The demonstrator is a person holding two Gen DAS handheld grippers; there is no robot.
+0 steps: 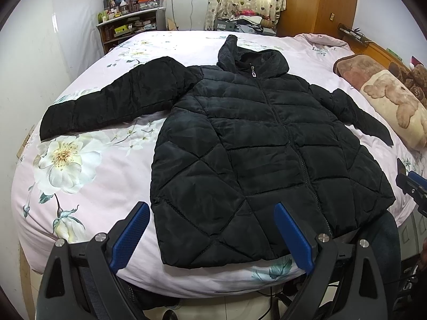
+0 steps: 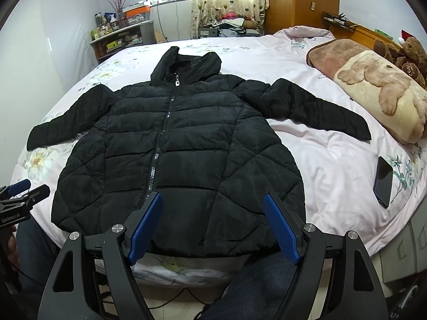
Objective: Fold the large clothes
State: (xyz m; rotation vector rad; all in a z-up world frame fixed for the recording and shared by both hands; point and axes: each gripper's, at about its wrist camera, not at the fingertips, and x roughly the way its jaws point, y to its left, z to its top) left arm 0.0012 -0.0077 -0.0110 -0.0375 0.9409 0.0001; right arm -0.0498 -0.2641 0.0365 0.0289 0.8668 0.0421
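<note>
A black quilted hooded jacket [image 1: 261, 144] lies flat and zipped on the bed, front up, both sleeves spread out; it also shows in the right wrist view [image 2: 181, 146]. Its hem is at the bed's near edge. My left gripper [image 1: 210, 210] is open and empty, held above the hem's left half. My right gripper [image 2: 213, 200] is open and empty, above the hem's right half. Each gripper shows at the edge of the other's view: the right gripper [image 1: 412, 186] and the left gripper [image 2: 24, 194].
The bed has a pink floral cover [image 1: 80, 186]. A rolled bear-print blanket [image 2: 379, 93] and teddy bears [image 2: 411, 56] lie at the right. A dark phone [image 2: 383, 181] lies on the cover right of the jacket. Shelves [image 1: 128, 26] and a wardrobe [image 2: 301, 2] stand behind.
</note>
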